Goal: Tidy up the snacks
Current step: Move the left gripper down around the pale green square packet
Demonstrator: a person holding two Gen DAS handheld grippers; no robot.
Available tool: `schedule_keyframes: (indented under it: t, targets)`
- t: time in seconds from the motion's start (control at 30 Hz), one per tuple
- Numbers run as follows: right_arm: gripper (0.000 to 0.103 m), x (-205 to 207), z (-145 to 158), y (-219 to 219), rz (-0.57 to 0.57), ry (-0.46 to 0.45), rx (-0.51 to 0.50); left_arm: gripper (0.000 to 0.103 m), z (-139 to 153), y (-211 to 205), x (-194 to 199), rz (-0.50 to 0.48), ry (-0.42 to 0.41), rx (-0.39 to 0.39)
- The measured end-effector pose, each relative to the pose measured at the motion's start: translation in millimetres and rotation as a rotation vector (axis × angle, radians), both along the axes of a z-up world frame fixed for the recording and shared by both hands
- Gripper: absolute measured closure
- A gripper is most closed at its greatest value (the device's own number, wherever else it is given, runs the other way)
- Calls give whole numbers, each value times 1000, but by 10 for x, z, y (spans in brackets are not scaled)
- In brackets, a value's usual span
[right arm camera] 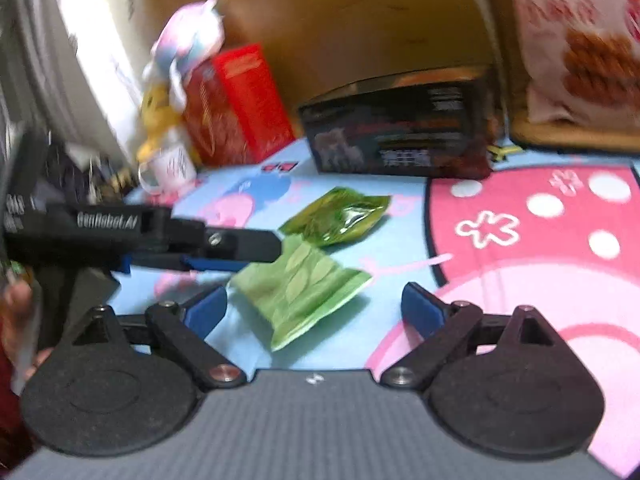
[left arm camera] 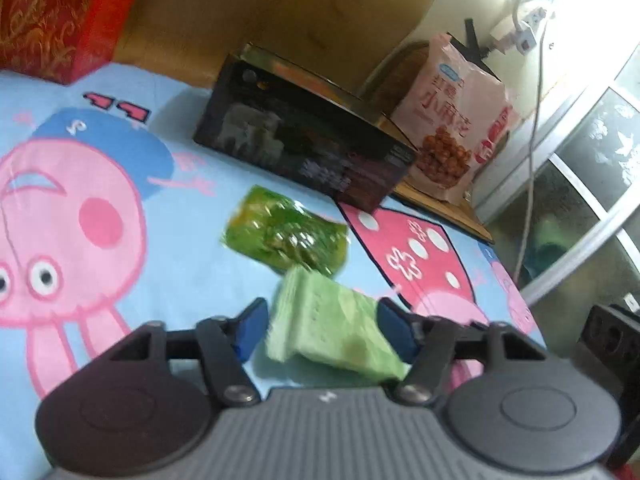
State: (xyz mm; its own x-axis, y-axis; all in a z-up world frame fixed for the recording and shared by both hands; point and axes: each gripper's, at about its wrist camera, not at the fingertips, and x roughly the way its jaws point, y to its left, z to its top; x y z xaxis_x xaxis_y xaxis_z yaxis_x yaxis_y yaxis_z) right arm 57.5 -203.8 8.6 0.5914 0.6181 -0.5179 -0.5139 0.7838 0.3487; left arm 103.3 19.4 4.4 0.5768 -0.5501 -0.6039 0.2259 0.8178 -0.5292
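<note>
On the cartoon sheet, the left tool has the pale green packet between its fingers, but only one finger looks to be touching, so I cannot tell if it grips. The right tool is wide open and empty, close to the same packet. The packet is thin and slippery, so it may slide out. The shiny green packet lies just beside it and could get bumped.
</note>
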Motion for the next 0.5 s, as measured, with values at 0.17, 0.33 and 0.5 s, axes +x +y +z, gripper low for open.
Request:
schedule_keyframes:
  t: [0.17, 0.33, 0.5]
  targets:
    - [27, -152, -43, 242, 50, -106, -167, 53, -10, -25, -149, 5, -20, 19]
    - [48, -256, -77, 364, 82, -183, -272, 61, -8, -28, -267, 13, -40, 46]
    - [56, -358, -73, 377, 83, -205, -278, 64, -8, 4, -408, 10, -65, 57]
